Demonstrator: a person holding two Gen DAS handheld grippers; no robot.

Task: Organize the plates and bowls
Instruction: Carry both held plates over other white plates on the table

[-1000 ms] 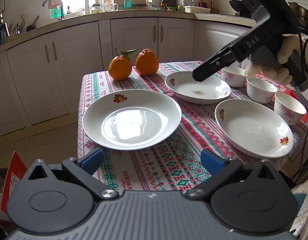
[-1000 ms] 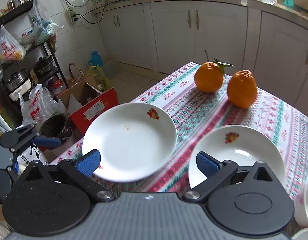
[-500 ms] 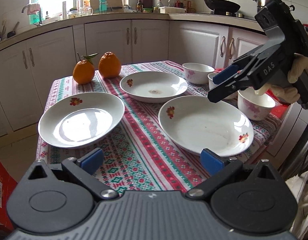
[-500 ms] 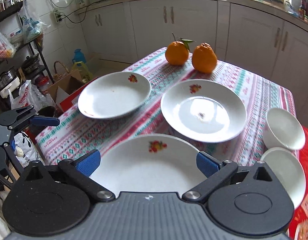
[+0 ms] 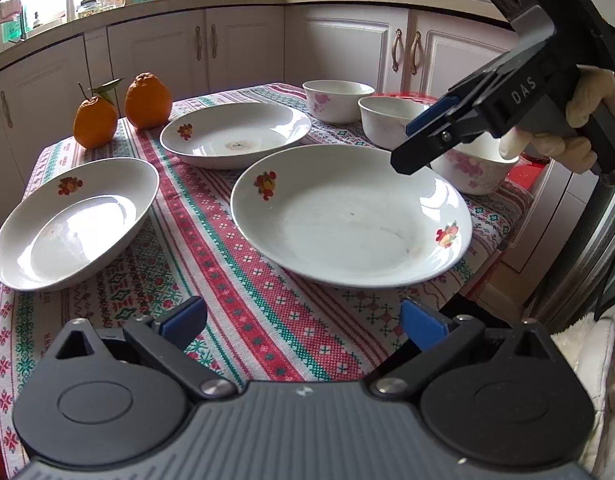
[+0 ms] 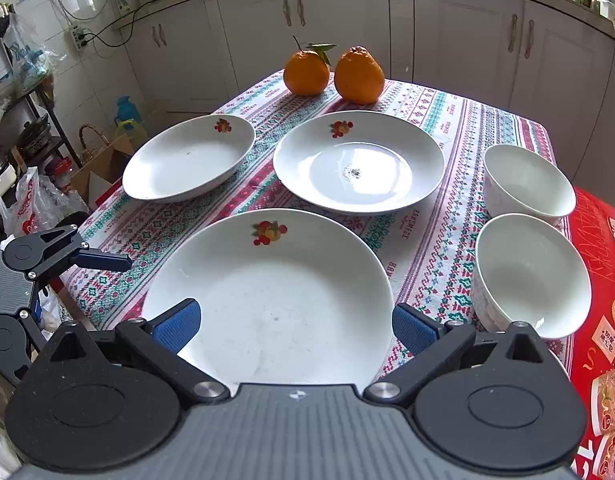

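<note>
Three white flowered plates lie on the patterned tablecloth: a left plate [image 5: 75, 220] [image 6: 187, 160], a back plate [image 5: 235, 134] [image 6: 359, 164] and a near plate [image 5: 347, 216] [image 6: 275, 292]. White bowls [image 5: 337, 100] [image 5: 387, 120] [image 5: 471, 172] stand in a row at the right; the right wrist view shows two of them [image 6: 527, 184] [image 6: 531, 276]. My left gripper [image 5: 303, 320] is open above the cloth at the table's front edge, short of the near plate. My right gripper [image 6: 295, 326] [image 5: 415, 140] hovers open over the near plate's right rim, holding nothing.
Two oranges [image 5: 95, 122] [image 5: 147, 100] sit at the far end of the table. A red printed box [image 6: 599, 280] lies under the bowls at the right. White cabinets surround the table. Bags, a cardboard box and a shelf stand on the floor at the left [image 6: 27, 208].
My left gripper has swung right along the table's front, from facing the left plate to facing the near plate. My right gripper has drawn back over the near plate. No dish has moved.
</note>
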